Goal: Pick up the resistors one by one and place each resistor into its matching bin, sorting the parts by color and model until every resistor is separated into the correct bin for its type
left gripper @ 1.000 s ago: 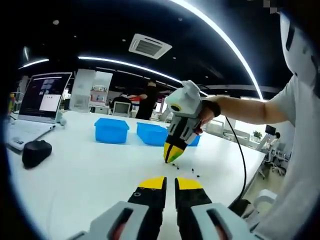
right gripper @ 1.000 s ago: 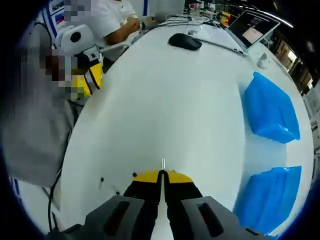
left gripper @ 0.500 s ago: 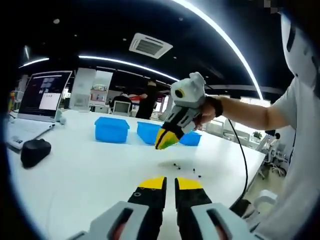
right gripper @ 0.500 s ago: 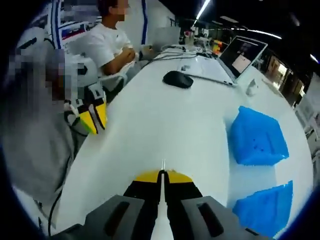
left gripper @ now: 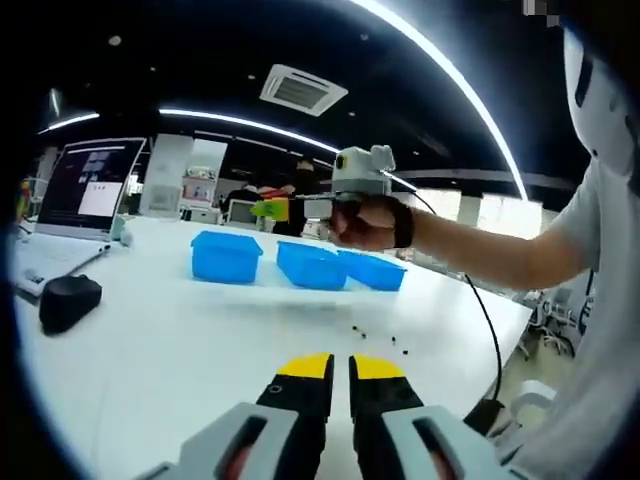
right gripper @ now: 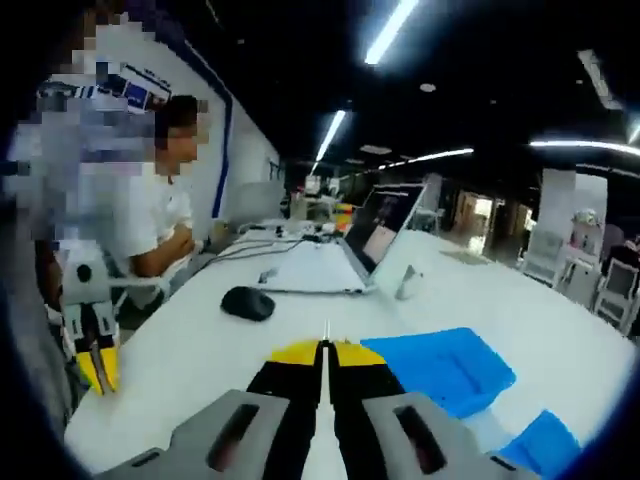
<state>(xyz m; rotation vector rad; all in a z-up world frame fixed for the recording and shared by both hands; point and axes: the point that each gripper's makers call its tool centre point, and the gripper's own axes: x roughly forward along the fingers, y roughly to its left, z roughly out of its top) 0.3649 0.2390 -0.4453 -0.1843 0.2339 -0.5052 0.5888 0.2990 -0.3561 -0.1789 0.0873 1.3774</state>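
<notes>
Three blue bins stand in a row on the white table. Several small dark resistors lie loose in front of them. In the left gripper view my right gripper is held level in the air above the bins, a hand around it. In its own view the right gripper is shut on a resistor, whose thin wire lead pokes out past the yellow tips, over a blue bin. My left gripper hovers low over the table, jaws close together with nothing between them.
A laptop and a black mouse sit at the table's left end; they are laptop and mouse in the right gripper view. A person sits beyond. A cable hangs from the right gripper.
My right gripper has lifted from the loose resistors and swung up level over the bins, still shut on the resistor. The left gripper has stayed put.
</notes>
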